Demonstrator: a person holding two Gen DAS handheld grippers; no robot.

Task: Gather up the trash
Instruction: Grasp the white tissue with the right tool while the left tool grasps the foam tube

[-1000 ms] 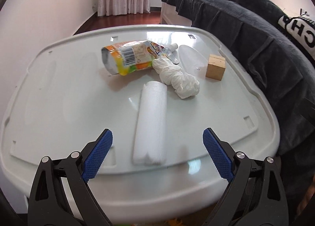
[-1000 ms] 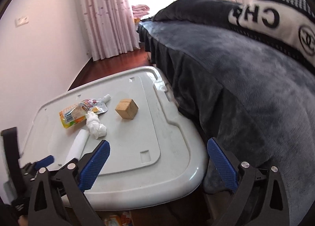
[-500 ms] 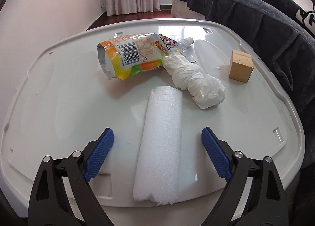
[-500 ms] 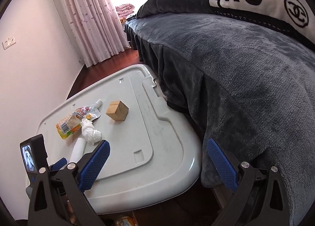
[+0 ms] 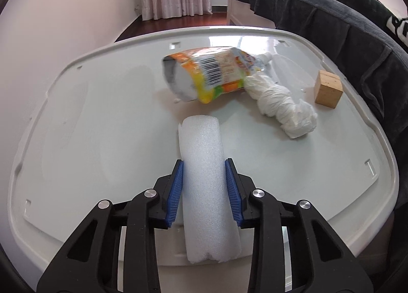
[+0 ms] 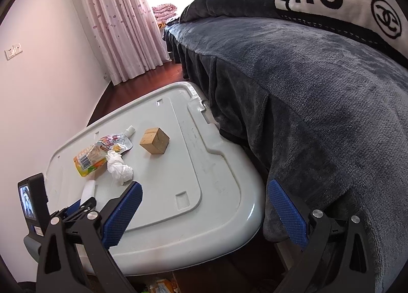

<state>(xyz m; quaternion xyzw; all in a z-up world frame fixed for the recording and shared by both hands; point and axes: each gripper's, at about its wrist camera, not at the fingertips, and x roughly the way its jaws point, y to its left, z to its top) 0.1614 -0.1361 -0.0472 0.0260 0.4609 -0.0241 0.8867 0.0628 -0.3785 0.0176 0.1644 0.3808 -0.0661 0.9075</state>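
A white foam roll (image 5: 204, 178) lies on the white plastic lid (image 5: 102, 114), pointing away from me. My left gripper (image 5: 204, 180) is shut on the foam roll, blue pads pressing both its sides. Beyond it lie an orange drink pouch (image 5: 211, 73) and a crumpled white tissue (image 5: 283, 104). My right gripper (image 6: 204, 214) is open and empty, held above the lid's near right edge. In the right wrist view the foam roll (image 6: 89, 188), the pouch (image 6: 99, 155) and the tissue (image 6: 118, 168) lie at left.
A wooden block (image 5: 327, 91) stands at the lid's right side; it also shows in the right wrist view (image 6: 154, 140). A bed with a dark grey blanket (image 6: 293, 76) borders the lid on the right. A wall (image 5: 63, 12) runs along the left.
My left gripper has moved forward over the lid and shut on the foam roll. My right gripper has stayed open and lifted a little.
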